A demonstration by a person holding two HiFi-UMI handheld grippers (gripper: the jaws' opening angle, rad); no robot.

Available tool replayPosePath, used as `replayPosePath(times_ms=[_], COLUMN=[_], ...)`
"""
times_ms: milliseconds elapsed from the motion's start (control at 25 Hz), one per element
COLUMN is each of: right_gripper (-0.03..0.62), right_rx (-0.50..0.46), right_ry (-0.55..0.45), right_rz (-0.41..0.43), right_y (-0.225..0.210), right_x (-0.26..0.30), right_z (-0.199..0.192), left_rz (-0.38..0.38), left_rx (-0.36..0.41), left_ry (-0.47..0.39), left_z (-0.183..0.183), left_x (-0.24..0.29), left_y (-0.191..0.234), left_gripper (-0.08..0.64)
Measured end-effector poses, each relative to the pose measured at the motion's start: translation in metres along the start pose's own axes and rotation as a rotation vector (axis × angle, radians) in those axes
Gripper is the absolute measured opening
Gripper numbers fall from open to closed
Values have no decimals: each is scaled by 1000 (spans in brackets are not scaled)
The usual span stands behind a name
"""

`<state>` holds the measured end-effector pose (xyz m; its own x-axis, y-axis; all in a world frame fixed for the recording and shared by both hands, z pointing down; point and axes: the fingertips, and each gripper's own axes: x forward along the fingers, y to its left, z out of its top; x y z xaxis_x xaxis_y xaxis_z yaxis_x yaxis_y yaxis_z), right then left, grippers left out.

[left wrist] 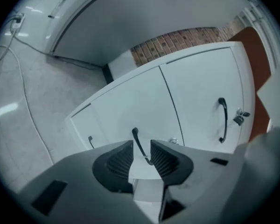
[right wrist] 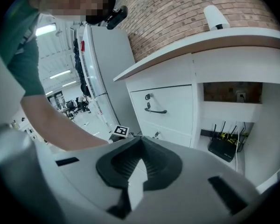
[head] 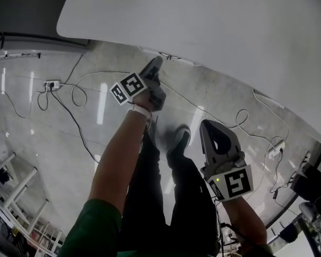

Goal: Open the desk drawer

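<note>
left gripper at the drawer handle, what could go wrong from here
1. The left gripper has its fingers apart around the black handle, not clamped. A pull now would likely slip off.
2. The handle crosses the gap at a slant, so closing may catch it askew.
3. Cables run close by the person's shoes, so stepping back could snag one.

Desk (head: 203,25) smooth, matt white; floor (head: 37,143) under it glossy; brick wall (right wrist: 186,17) behind it rough; handle (left wrist: 136,136) dark, smooth.

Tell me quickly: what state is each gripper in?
Left gripper: open, a drawer handle lined up between its jaws.
Right gripper: closed, holding nothing.
</note>
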<state>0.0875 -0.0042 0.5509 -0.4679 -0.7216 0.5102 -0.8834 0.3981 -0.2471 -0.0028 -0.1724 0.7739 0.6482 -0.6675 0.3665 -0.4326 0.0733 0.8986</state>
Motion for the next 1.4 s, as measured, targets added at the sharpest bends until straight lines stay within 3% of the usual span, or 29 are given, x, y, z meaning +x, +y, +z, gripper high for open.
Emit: replayPosePath(times_ms=[200, 560, 760, 1160, 1400], right_gripper=[2, 2, 2, 2, 2], right_rx=[-20, -19, 11, 11, 9], right_ry=[46, 11, 40, 57, 68], right_rz=[45, 51, 57, 39, 41], right_y=[2, -12, -10, -11, -11], right_x=[13, 20, 21, 19, 21], right_z=[-16, -14, -26, -30, -33], left_rz=[-63, -118, -173, -211, -182], left_rx=[-77, -115, -131, -204, -215], left_ry=[-29, -52, -75, -122, -115], left_z=[-7, -8, -7, -2, -11], left_x=[24, 46, 48, 40, 33], left_y=[9, 14, 6, 2, 10], left_gripper=[110, 117, 43, 22, 21])
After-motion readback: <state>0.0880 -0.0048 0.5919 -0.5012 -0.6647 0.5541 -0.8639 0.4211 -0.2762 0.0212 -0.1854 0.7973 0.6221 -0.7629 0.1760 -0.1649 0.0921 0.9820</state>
